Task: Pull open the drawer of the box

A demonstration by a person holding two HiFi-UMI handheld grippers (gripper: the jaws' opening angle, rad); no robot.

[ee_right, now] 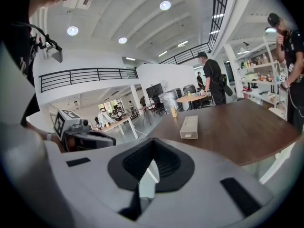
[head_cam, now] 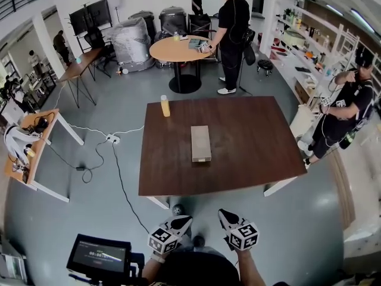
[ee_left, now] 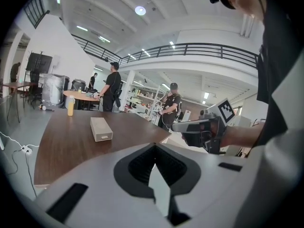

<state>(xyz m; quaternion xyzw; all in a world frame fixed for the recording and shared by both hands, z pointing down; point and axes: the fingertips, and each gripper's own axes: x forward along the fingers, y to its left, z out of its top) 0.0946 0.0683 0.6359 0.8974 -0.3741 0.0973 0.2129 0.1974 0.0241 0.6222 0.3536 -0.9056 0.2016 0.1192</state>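
Note:
A long beige box [head_cam: 200, 143] lies in the middle of the dark brown table [head_cam: 250, 154]. Its drawer front [ee_left: 104, 137] with a small handle faces the near edge; the drawer looks closed. The box also shows in the right gripper view [ee_right: 189, 127]. Both grippers hang low in front of the table's near edge, well short of the box. My left gripper [head_cam: 185, 219] [ee_left: 154, 146] is shut and empty. So is my right gripper [head_cam: 222, 214] [ee_right: 153, 141], beside it. Each gripper view shows the other gripper off to one side.
A yellow bottle [head_cam: 165, 105] stands at the table's far left corner. A person [head_cam: 231, 22] stands by a round table [head_cam: 178, 48] behind, another person [head_cam: 348, 109] at the right. A monitor [head_cam: 99, 256] sits at my lower left; cables and a power strip [head_cam: 112, 139] lie on the floor.

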